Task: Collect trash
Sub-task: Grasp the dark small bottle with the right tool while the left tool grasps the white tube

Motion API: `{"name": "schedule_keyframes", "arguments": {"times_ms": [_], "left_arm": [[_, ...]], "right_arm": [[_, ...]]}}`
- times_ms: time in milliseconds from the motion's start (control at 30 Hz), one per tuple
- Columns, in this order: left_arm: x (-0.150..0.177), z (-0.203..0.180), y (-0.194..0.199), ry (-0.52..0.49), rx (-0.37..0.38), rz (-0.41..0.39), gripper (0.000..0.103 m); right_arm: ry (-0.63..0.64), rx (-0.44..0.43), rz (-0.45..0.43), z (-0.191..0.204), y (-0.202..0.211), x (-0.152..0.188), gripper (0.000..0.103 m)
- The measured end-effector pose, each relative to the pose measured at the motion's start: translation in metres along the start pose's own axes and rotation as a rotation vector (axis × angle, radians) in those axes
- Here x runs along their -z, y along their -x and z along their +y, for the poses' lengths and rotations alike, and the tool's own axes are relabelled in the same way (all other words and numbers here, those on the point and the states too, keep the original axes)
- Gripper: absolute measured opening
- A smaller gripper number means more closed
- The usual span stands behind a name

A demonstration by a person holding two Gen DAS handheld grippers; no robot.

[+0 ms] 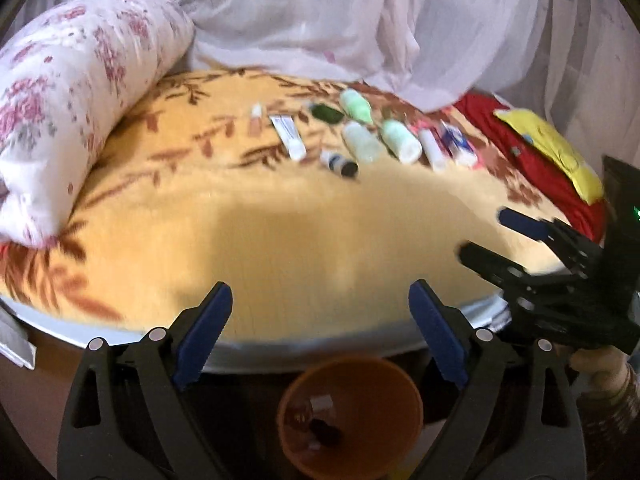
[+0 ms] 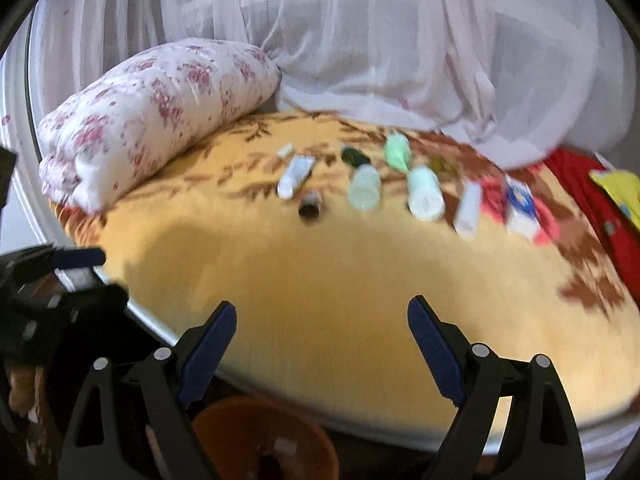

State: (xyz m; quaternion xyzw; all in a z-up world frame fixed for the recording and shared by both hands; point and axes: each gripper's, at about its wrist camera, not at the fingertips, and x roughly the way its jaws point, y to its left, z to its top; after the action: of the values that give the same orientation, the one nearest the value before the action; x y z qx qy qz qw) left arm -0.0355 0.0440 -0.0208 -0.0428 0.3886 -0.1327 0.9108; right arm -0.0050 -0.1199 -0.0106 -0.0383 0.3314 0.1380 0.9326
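A row of small trash items lies across the far part of the yellow blanket (image 1: 280,232). It includes a white tube (image 1: 288,138), a dark-capped little bottle (image 1: 340,163), pale green bottles (image 1: 400,142) and a blue-and-white box (image 1: 460,144). An orange bin (image 1: 352,412) stands on the floor just below the bed edge, with a few small pieces inside. My left gripper (image 1: 320,288) hangs open and empty over the bin and bed edge. My right gripper (image 2: 322,305) is open and empty too, beside the left one, and also shows in the left wrist view (image 1: 484,232). The same items (image 2: 364,192) and bin (image 2: 264,436) appear in the right wrist view.
A rolled floral duvet (image 1: 72,92) lies along the bed's left side. White curtains (image 1: 360,20) hang behind. A red cloth (image 1: 532,152) with a yellow cloth (image 1: 556,152) on it covers the bed's right end. The left gripper (image 2: 108,276) sits at the left of the right wrist view.
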Motion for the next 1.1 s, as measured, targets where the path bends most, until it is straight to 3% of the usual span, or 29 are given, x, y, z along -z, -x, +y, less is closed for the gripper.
{"name": "schedule_keyframes", "arguments": {"times_ms": [233,500,533,600,633,667,800,933,1000,1100], "left_arm": [[-0.014,0.006,-0.008,0.012,-0.018,-0.01,0.088],[-0.015,0.02,-0.012,0.039,-0.034,-0.012,0.088],[-0.016,0.022,-0.013,0.043,-0.036,-0.013,0.088],[-0.018,0.023,-0.015,0.046,-0.039,-0.011,0.088],[-0.02,0.024,-0.017,0.047,-0.041,-0.01,0.088],[-0.022,0.024,-0.019,0.048,-0.042,-0.01,0.088],[-0.035,0.024,-0.03,0.052,-0.036,-0.012,0.088],[-0.068,0.026,-0.057,0.073,-0.033,-0.013,0.088],[-0.091,0.024,-0.08,0.074,-0.042,0.002,0.087],[-0.12,0.016,-0.117,0.063,-0.076,0.032,0.079]], "right_arm": [[0.014,0.013,0.028,0.013,-0.079,-0.062,0.086],[0.039,0.062,0.227,0.021,-0.165,-0.096,0.081],[0.038,0.065,0.271,0.021,-0.177,-0.096,0.075],[0.018,0.036,0.327,0.018,-0.193,-0.095,0.047],[0.001,0.006,0.343,0.015,-0.197,-0.094,0.023],[-0.034,-0.023,0.348,0.01,-0.198,-0.093,0.023],[-0.027,-0.018,0.199,0.005,-0.157,-0.086,0.023],[-0.015,-0.004,0.06,0.0,-0.098,-0.07,0.023],[-0.017,0.004,0.021,-0.006,-0.077,-0.065,0.023],[-0.043,0.014,-0.021,-0.022,-0.052,-0.057,0.023]]}}
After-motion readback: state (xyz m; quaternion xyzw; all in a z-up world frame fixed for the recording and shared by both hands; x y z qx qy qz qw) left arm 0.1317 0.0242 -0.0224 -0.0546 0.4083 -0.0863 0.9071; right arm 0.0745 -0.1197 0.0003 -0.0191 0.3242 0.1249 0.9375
